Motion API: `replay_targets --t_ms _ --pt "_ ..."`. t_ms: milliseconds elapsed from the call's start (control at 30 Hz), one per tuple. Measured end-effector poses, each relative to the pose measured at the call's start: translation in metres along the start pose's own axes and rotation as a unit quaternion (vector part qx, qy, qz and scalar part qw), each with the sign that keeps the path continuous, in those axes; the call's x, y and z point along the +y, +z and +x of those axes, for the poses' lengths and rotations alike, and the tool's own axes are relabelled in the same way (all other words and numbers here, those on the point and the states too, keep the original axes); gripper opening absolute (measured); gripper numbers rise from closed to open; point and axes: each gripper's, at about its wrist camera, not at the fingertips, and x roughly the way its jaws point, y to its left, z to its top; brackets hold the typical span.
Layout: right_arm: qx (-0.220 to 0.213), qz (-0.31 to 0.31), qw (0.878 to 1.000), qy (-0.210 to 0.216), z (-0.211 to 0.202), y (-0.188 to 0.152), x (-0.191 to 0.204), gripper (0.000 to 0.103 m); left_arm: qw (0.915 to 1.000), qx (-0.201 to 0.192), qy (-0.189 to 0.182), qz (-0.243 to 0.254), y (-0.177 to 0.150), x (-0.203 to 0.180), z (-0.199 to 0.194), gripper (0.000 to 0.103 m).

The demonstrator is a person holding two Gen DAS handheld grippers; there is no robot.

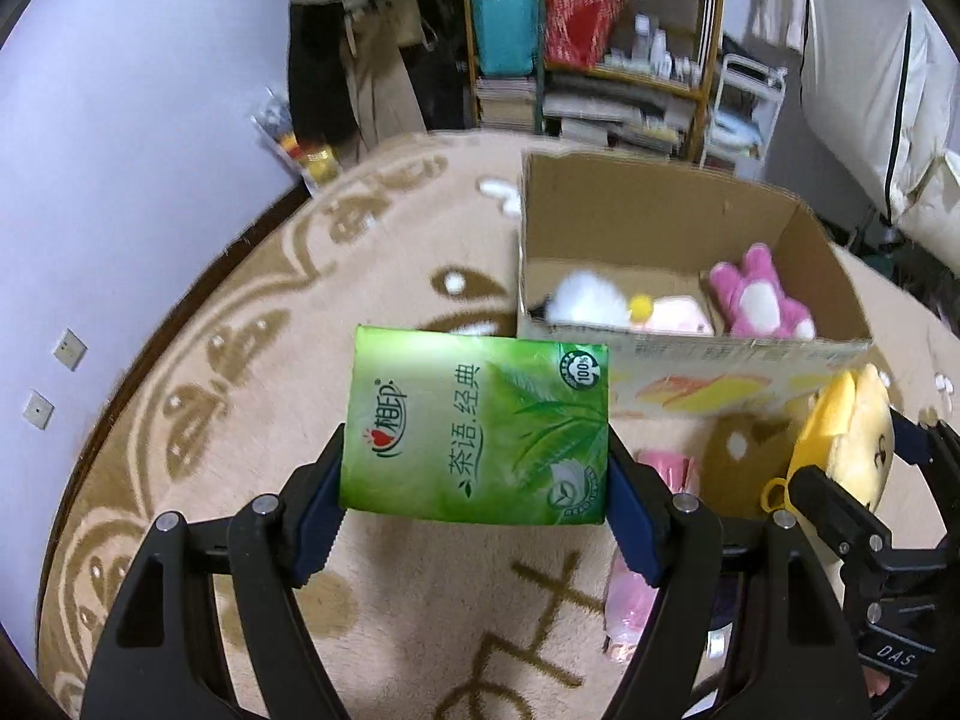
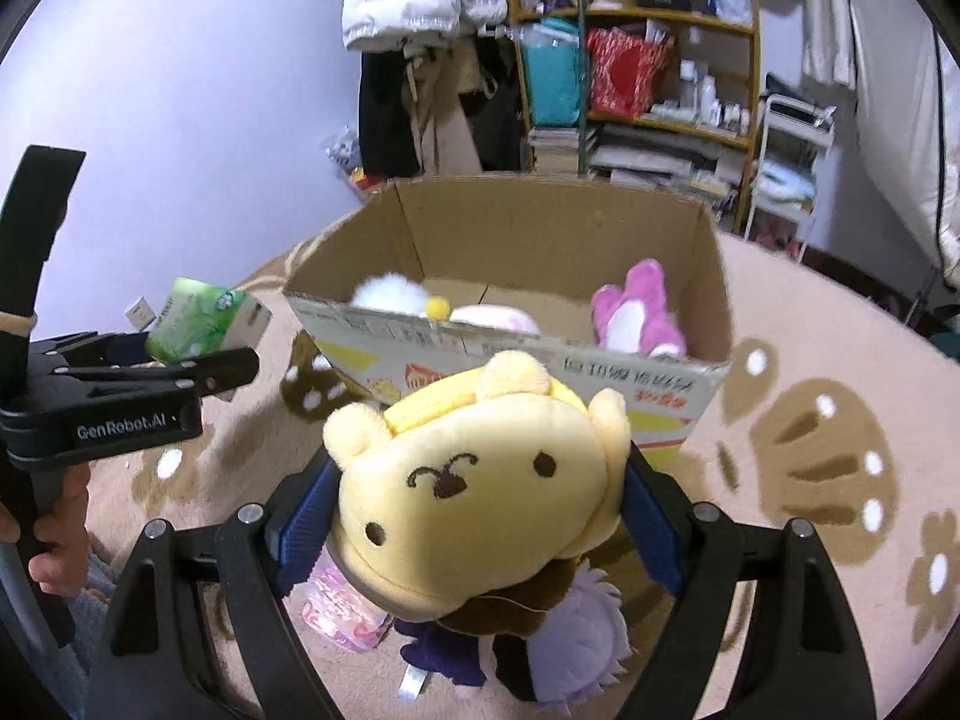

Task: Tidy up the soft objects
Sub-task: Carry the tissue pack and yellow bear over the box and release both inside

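Purple plush (image 2: 576,630) half hidden under yellow plush (image 2: 480,480); shelf items (image 1: 648,48) blurred, unreadable.

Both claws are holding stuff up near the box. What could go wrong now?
The bear bulges past the right gripper, so it might slip out before it gets over the box.
The left gripper grips only the tissue pack by its lower end; it could tip.
The grippers are close together and might bump.
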Motion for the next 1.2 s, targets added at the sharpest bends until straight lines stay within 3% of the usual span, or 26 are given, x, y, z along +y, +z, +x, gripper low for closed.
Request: replay_targets --t_ms 267,567,1200 --pt "-0.06 -0.02 0.997 -0.043 -0.032 0.005 0.012 0.086 0.9975 -0.07 0.009 0.002 0.004 0.008 -0.028 0.075" --pt "-0.117 -0.021 0.991 -0.068 -0.054 0.02 0.01 0.086 0.9871 -0.157 0.03 0.012 0.008 -0.001 -0.062 0.075" --pt "-0.172 0.004 0.982 -0.078 -0.056 0.055 -0.013 0.086 0.9747 -0.222 0.022 0.012 0.047 -0.012 -0.066 0.075"
